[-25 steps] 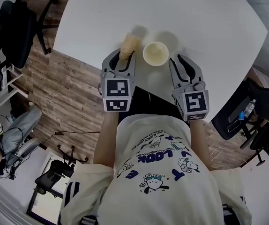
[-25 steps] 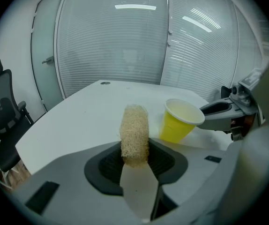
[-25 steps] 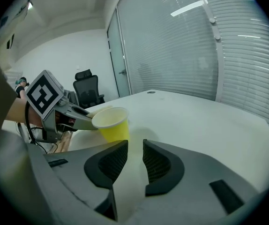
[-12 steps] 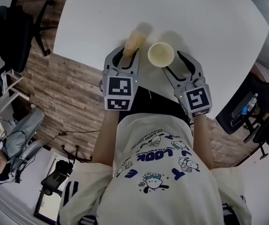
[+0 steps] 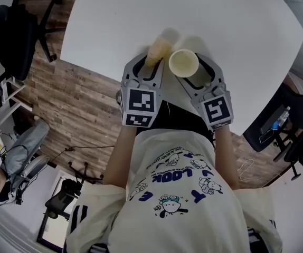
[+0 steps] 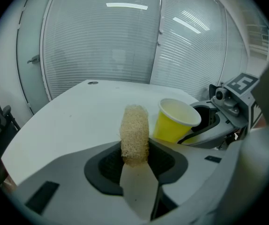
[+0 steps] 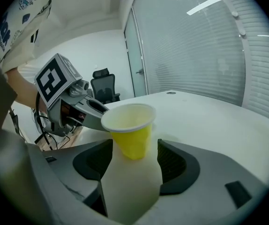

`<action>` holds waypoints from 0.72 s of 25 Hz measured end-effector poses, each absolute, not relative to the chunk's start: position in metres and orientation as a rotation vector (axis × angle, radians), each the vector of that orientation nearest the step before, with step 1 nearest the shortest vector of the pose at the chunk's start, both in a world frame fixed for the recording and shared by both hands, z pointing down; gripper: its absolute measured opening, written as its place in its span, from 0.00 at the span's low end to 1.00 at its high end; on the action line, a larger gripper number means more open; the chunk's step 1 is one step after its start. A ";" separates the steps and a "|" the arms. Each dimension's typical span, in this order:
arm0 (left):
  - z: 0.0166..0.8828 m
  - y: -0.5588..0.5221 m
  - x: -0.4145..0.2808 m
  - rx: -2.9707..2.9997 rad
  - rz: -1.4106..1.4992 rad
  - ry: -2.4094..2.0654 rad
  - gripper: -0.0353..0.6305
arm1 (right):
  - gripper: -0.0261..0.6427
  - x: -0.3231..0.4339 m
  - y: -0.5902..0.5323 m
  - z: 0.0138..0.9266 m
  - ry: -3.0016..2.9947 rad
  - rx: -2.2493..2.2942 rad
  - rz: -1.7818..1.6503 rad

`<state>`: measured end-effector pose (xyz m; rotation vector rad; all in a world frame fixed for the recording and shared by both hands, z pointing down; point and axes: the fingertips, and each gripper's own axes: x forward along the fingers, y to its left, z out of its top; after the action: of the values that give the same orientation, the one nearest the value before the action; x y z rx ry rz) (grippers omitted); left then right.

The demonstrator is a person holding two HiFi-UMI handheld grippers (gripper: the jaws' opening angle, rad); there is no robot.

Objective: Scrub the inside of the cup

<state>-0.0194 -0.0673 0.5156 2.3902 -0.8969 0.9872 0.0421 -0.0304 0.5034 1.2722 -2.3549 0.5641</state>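
Gripping a loofah scrubber (image 6: 134,134) at its lower end, the left tool (image 6: 134,153) holds its jaws narrow and pressed on the fibre, so the scrubber stands up and out past the tips above the white surface (image 5: 220,20). The scrubber is a pale tan oblong with rounded ends, coarse, dry-looking and woven like a net, and it should give a little under pressure. Just to its right, close but not touching as far as the head view shows, is the cup (image 7: 130,132). It is a small tapered paper cup, bright yellow outside, with a thin rolled rim and a smooth, pale cream lining in which no mark or residue can be made out. It appears to stand on the surface, mouth upward. The right tool (image 7: 134,157) frames it: its jaws have just been opening and now stand wide, the cup between the ribbed dark pads with a gap on either side, so nothing grips it. As for the task, the scrubber is in hand and close to the cup, but it is outside the cup and no scrubbing is under way. Whether the inside has already been scrubbed cannot be told from these views. If it has not, what probably remains is to steady the light cup, which could tip or crush easily, bring the scrubber down into its mouth, and work it round the lining.
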 end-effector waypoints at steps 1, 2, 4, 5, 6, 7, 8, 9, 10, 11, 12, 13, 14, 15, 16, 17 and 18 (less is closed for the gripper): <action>0.516 -0.066 -0.019 2.391 0.994 -0.893 0.29 | 0.47 0.042 -0.031 0.503 -2.355 1.271 0.569; 0.517 -0.065 -0.019 2.391 1.000 -0.887 0.29 | 0.47 0.043 -0.031 0.503 -2.353 1.273 0.573; 0.519 -0.063 -0.018 2.396 1.006 -0.875 0.29 | 0.47 0.043 -0.031 0.504 -2.347 1.276 0.577; 0.519 -0.062 -0.018 2.400 1.007 -0.871 0.29 | 0.47 0.043 -0.032 0.504 -2.339 1.274 0.577; 0.519 -0.062 -0.018 2.403 1.008 -0.869 0.29 | 0.47 0.042 -0.032 0.505 -2.328 1.271 0.577; 0.519 -0.063 -0.018 2.404 1.009 -0.867 0.29 | 0.47 0.042 -0.033 0.506 -2.317 1.268 0.578; 0.519 -0.063 -0.018 2.405 1.010 -0.865 0.29 | 0.47 0.041 -0.033 0.507 -2.307 1.265 0.581; 0.519 -0.063 -0.018 2.405 1.011 -0.863 0.29 | 0.47 0.040 -0.034 0.508 -2.300 1.262 0.583; 0.519 -0.063 -0.018 2.406 1.013 -0.859 0.29 | 0.47 0.039 -0.035 0.508 -2.297 1.259 0.584; 0.519 -0.063 -0.018 2.409 1.015 -0.856 0.29 | 0.47 0.038 -0.036 0.508 -2.293 1.256 0.582; 0.520 -0.063 -0.018 2.412 1.017 -0.853 0.29 | 0.47 0.037 -0.038 0.508 -2.288 1.253 0.578; 0.520 -0.063 -0.017 2.415 1.018 -0.849 0.29 | 0.47 0.036 -0.040 0.508 -2.281 1.250 0.573; 0.520 -0.064 -0.017 2.417 1.018 -0.846 0.29 | 0.47 0.036 -0.042 0.508 -2.275 1.248 0.569; 0.520 -0.064 -0.016 2.417 1.017 -0.842 0.29 | 0.47 0.035 -0.043 0.509 -2.271 1.247 0.568; 0.520 -0.064 -0.015 2.417 1.016 -0.838 0.29 | 0.47 0.035 -0.044 0.509 -2.269 1.247 0.570; 0.520 -0.063 -0.015 2.418 1.016 -0.835 0.29 | 0.47 0.035 -0.045 0.509 -2.268 1.248 0.572; 0.520 -0.063 -0.014 2.420 1.016 -0.831 0.29 | 0.47 0.035 -0.046 0.509 -2.267 1.252 0.573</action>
<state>-0.0144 -0.0630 0.5199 2.4198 -0.8307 1.0162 0.0354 -0.0456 0.5088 1.2517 -2.2669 0.5728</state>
